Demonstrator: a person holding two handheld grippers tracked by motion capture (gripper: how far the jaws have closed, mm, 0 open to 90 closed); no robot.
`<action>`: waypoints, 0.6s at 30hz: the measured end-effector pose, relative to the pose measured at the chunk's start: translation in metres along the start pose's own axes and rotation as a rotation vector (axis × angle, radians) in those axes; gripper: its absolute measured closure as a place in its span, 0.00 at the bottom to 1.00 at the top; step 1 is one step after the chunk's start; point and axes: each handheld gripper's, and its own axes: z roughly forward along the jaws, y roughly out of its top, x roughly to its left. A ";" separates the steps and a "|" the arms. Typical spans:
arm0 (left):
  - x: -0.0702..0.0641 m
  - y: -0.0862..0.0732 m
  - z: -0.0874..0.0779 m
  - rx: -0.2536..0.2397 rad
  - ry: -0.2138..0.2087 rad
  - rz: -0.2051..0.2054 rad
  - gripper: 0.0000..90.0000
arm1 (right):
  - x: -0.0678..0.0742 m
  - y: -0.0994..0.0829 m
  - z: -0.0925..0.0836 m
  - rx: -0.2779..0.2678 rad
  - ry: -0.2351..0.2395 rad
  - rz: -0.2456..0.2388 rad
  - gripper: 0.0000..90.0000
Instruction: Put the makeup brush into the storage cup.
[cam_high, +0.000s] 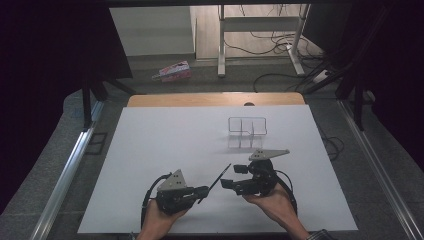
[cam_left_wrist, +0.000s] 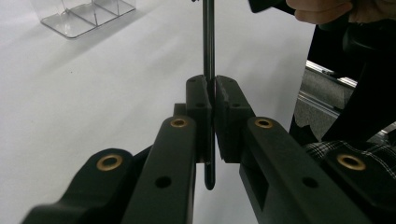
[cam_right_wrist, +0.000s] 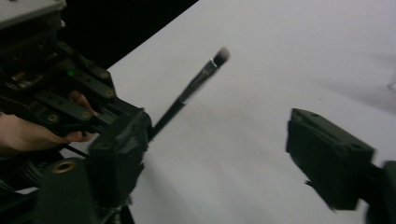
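Observation:
A thin black brush (cam_high: 216, 181) is clamped by its handle in my left gripper (cam_high: 202, 192), near the front of the white table (cam_high: 165, 145). It slants up and to the right, bristle end away from the jaws. The left gripper view has both jaws pressed on the brush's handle (cam_left_wrist: 208, 42), which runs straight ahead. My right gripper (cam_high: 234, 176) is open just right of the brush's tip. In the right gripper view the brush (cam_right_wrist: 196, 81) crosses above the left jaw, and nothing lies between the jaws of the right gripper (cam_right_wrist: 219, 140).
A clear plastic divided organizer (cam_high: 247, 132) stands behind the right gripper, mid-table, and also appears as the organizer (cam_left_wrist: 81, 16). Beyond the table's far edge, a pink box (cam_high: 174, 71), cables and a metal frame's legs are on the floor. Metal rails (cam_high: 67, 170) flank the table.

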 end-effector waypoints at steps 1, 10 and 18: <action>0.000 0.000 0.000 0.000 0.001 0.001 0.95 | 0.001 0.001 0.001 -0.001 0.009 0.001 0.33; -0.002 0.000 0.002 0.010 -0.001 0.010 0.95 | 0.000 0.004 0.006 -0.027 0.088 0.018 0.63; -0.003 -0.001 0.009 0.067 0.013 0.030 0.91 | -0.003 0.001 0.010 -0.024 0.185 0.078 0.94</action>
